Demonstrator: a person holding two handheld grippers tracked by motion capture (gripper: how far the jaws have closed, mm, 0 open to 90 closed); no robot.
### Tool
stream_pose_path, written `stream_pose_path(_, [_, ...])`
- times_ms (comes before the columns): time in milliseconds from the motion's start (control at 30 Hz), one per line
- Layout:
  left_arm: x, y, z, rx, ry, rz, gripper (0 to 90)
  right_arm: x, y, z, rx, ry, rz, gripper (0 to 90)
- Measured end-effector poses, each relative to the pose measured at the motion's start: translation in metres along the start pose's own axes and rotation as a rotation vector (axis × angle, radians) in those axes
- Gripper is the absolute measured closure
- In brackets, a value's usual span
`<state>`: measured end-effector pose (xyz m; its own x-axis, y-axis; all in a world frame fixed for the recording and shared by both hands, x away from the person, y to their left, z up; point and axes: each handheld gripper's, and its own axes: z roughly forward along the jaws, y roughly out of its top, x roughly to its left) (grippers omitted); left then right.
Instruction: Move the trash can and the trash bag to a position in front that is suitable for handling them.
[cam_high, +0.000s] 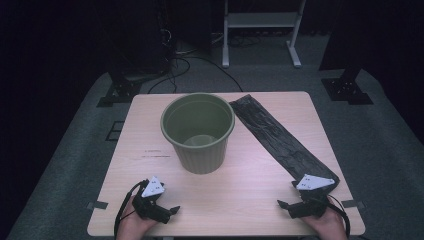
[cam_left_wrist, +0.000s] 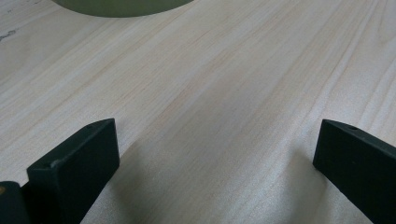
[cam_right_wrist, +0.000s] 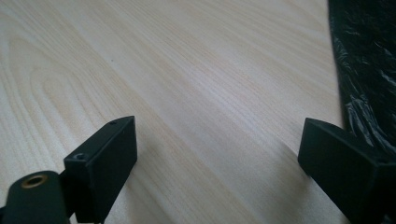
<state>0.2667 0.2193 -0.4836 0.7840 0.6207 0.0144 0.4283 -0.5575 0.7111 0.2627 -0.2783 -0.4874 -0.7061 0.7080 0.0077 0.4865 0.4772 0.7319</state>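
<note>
A green ribbed plastic bin (cam_high: 198, 131) stands upright and empty at the middle of the light wood table (cam_high: 240, 185). A folded black plastic bag (cam_high: 279, 140) lies flat in a long strip from the bin's right rim toward the near right corner. My left gripper (cam_high: 167, 210) rests near the front left edge, open, with bare wood between its jaws (cam_left_wrist: 215, 154); the bin's base (cam_left_wrist: 122, 6) shows at the top of the left gripper view. My right gripper (cam_high: 289, 200) sits near the front right, open over bare table (cam_right_wrist: 217, 158), with the bag (cam_right_wrist: 366, 70) just to its right.
Beyond the table lie grey carpet, black stand bases (cam_high: 119, 92) and cables (cam_high: 175, 70). A white frame (cam_high: 260, 30) stands at the back. Tape tabs (cam_high: 97, 205) mark the table's front corners.
</note>
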Motion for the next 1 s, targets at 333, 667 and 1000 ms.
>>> stream_pose_path(333, [0.000,0.000,0.000,0.000,0.000,0.000,0.0,0.002,0.001,0.001,0.000,-0.019,0.017,10.6])
stream_pose_path(667, [0.000,0.000,0.000,0.000,0.001,-0.002,0.0,0.010,0.009,-0.004,-0.013,-0.027,-0.014,11.9])
stream_pose_path(1000, [0.000,0.000,0.000,0.000,0.001,-0.002,0.0,-0.016,0.024,-0.015,-0.031,-0.105,0.038,12.4])
